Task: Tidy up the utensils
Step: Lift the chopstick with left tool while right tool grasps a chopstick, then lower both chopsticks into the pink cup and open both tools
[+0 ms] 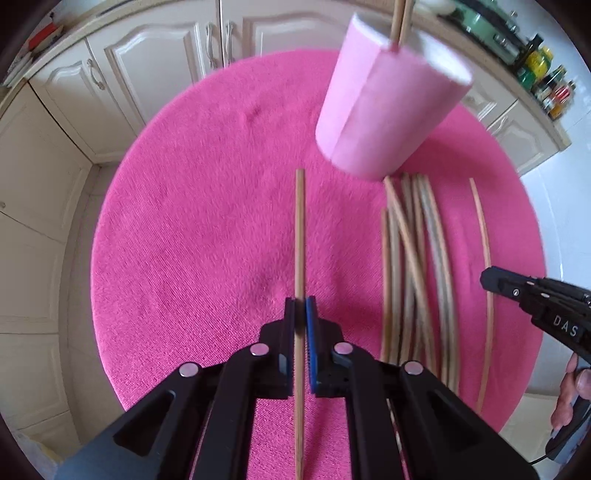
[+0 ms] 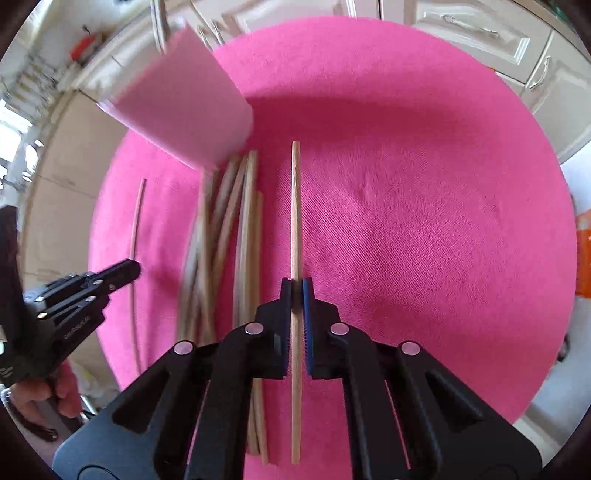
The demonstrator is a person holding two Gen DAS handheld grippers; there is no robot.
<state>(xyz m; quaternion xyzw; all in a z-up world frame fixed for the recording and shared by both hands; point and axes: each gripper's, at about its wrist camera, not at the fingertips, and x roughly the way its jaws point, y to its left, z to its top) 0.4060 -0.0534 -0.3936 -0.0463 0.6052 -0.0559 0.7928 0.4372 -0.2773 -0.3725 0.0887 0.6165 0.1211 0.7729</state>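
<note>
Left gripper [image 1: 300, 306]: jaws nearly closed, blue pads clamping one wooden chopstick [image 1: 300, 229] partway along its length. The stick runs straight ahead between the fingers, with its near end extending back under the gripper body.

Right gripper [image 2: 295, 288]: same posture, pinching a second chopstick [image 2: 295, 206] that points forward over the mat.

Each gripper also shows at the edge of the other's wrist view, with a lone stick crossing at its tip. From those angles I can't tell whether the stick is gripped.

Pink round mat [image 1: 203, 221] covers the work surface. A loose pile of chopsticks [image 1: 417, 258] lies on it between the two grippers, roughly parallel with several overlapping. The pile is motion-blurred, so I can't count the sticks.

Pale pink cup [image 1: 388, 103] stands at the far end of the pile, touching or just past the stick tips. Two chopsticks [image 1: 400, 22] stick up out of its mouth. In the right wrist view the cup is far left and blurred.

Cream kitchen cabinets [image 1: 155, 62] ring the mat, and a row of bottles [image 1: 546, 77] sits on the counter at far right. The right hand [image 1: 569, 391] is visible on its gripper's handle.
</note>
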